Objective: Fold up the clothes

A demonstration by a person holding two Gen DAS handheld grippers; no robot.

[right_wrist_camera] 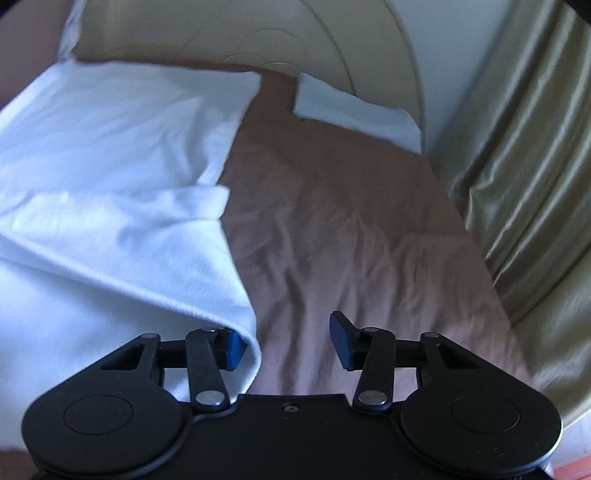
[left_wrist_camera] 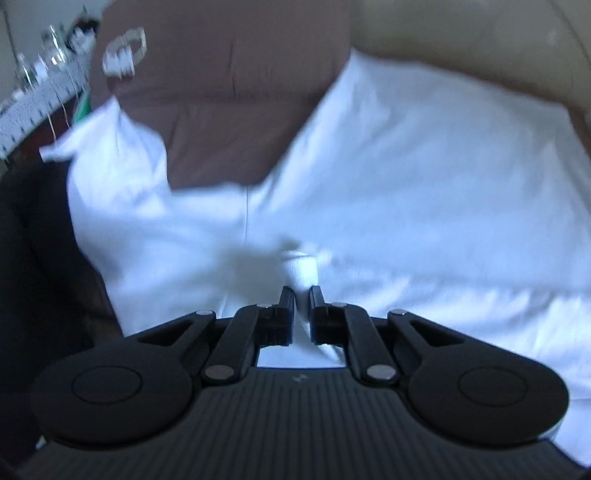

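Observation:
A white garment [left_wrist_camera: 406, 192] lies spread on a brown bedsheet [left_wrist_camera: 229, 92]. My left gripper [left_wrist_camera: 303, 291] is shut on a pinched fold of the white garment, which bunches up between the fingertips. In the right wrist view the same white garment [right_wrist_camera: 110, 184] covers the left half, with a folded edge running down to my right gripper [right_wrist_camera: 288, 332]. That gripper is open; its left finger [right_wrist_camera: 232, 347] touches the garment's edge and the right finger [right_wrist_camera: 341, 339] hangs over bare brown sheet [right_wrist_camera: 351, 221].
A beige headboard [right_wrist_camera: 295, 33] and a white pillow [right_wrist_camera: 354, 110] lie at the far end. Olive-gold curtains [right_wrist_camera: 517, 166] hang on the right. A cluttered shelf [left_wrist_camera: 40, 92] stands at the far left of the left wrist view.

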